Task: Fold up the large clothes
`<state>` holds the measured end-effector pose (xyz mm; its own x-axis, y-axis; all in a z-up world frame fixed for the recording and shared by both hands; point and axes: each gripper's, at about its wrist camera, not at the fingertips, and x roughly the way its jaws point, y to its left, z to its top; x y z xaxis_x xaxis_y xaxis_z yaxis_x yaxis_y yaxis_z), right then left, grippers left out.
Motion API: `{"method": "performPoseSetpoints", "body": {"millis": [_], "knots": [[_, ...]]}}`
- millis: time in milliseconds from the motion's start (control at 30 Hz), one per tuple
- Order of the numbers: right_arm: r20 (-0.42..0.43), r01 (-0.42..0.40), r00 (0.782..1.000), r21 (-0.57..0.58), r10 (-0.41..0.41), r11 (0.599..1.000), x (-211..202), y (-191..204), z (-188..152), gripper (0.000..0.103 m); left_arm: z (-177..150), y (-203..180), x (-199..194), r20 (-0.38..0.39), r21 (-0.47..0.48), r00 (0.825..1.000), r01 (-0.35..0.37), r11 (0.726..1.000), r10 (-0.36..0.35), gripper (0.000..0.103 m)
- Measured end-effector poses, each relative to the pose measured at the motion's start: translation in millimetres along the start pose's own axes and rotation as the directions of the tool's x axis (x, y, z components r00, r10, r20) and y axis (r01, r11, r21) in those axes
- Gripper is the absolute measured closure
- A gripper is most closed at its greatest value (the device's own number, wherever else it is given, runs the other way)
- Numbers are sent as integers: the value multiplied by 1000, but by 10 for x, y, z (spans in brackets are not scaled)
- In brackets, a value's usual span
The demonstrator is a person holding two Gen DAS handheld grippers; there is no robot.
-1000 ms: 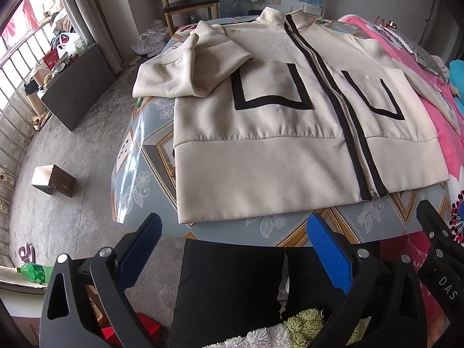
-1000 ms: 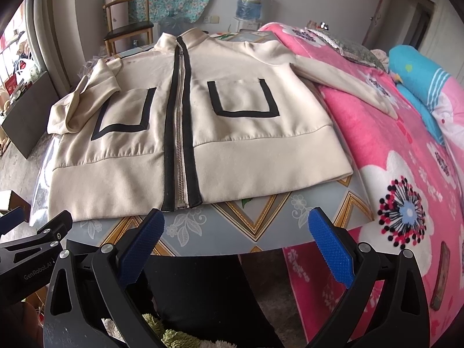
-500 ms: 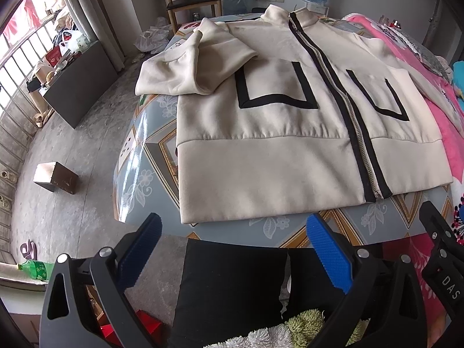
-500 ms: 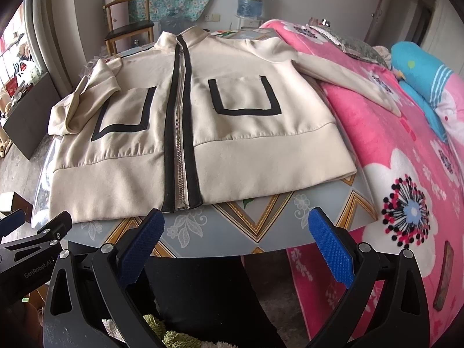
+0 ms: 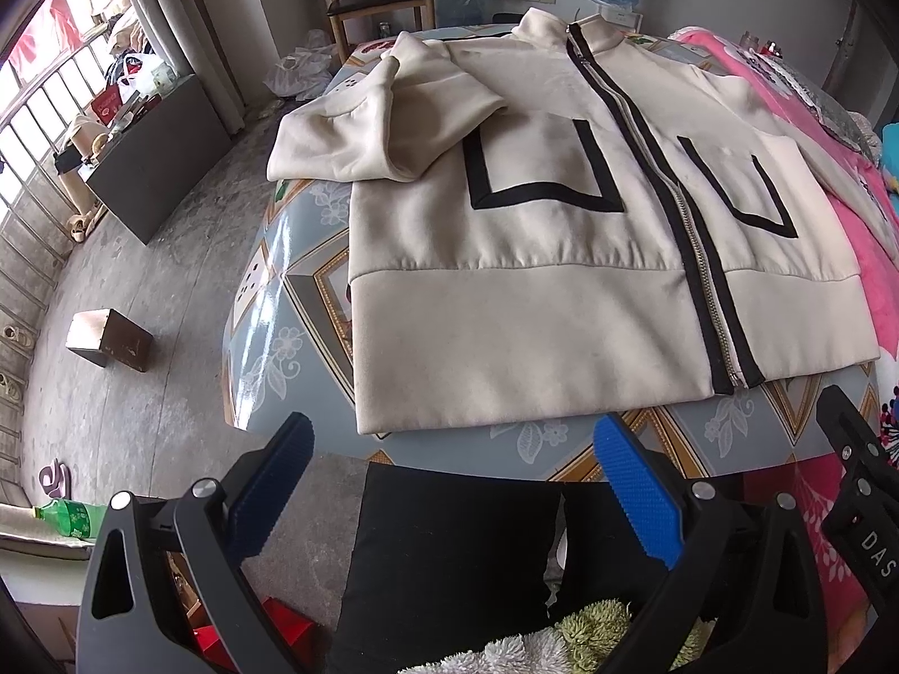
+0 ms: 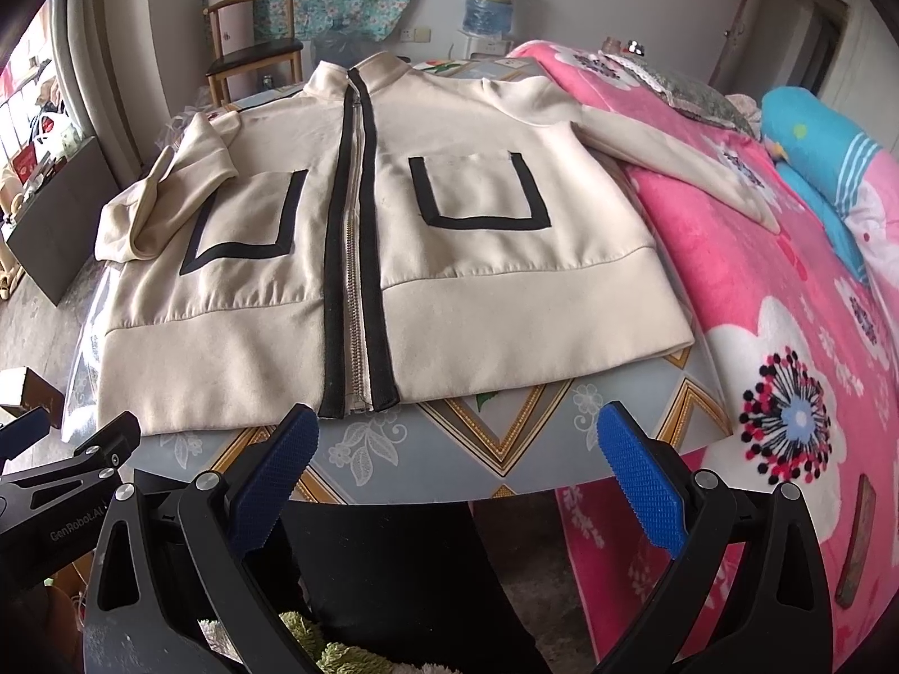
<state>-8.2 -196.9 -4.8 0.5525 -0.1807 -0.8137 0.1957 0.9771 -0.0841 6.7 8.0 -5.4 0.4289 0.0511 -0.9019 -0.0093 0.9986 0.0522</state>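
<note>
A cream zip jacket (image 5: 505, 303) with black trim and two black-edged pockets lies face up on a round patterned table (image 5: 281, 303); it also shows in the right wrist view (image 6: 477, 292). Its left sleeve (image 5: 359, 140) is folded over the chest. Its right sleeve (image 6: 674, 157) stretches onto the pink bed. My left gripper (image 5: 449, 483) is open and empty, just short of the hem's left corner. My right gripper (image 6: 458, 466) is open and empty, in front of the hem near the zip's end.
A pink flowered bed (image 6: 786, 337) adjoins the table on the right, with a blue pillow (image 6: 814, 135). A wooden chair (image 6: 253, 50) and a water bottle (image 6: 489, 0) stand behind the table. A small box (image 5: 107, 337) and a dark cabinet (image 5: 163, 151) are on the floor at left.
Both grippers have moved slightly forward toward the jacket's hem. Both stay open, and the jacket has not moved.
</note>
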Motion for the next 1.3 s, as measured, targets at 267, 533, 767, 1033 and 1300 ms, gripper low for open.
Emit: {"method": "performPoseSetpoints", "body": {"millis": [267, 533, 767, 1033, 1300], "knots": [[-7, -6, 1000, 3, 6, 1000, 17, 8, 12, 7, 2, 7, 9, 0, -1, 1000, 0, 1000, 0, 5], [3, 0, 1000, 0, 0, 1000, 48, 25, 103, 7, 30, 61, 44, -6, -8, 1000, 0, 1000, 0, 5], [22, 0, 1000, -1, 0, 1000, 75, 38, 227, 7, 135, 99, 92, -9, -15, 1000, 1, 1000, -1, 5], [67, -44, 997, -8, 44, 999, 120, 66, 487, 7, 305, 164, 159, 20, -18, 1000, -3, 1000, 3, 5], [102, -452, 885, -43, 454, 891, 229, 325, 1280, 7, 628, 516, 338, 97, -60, 995, -19, 998, 25, 5]]}}
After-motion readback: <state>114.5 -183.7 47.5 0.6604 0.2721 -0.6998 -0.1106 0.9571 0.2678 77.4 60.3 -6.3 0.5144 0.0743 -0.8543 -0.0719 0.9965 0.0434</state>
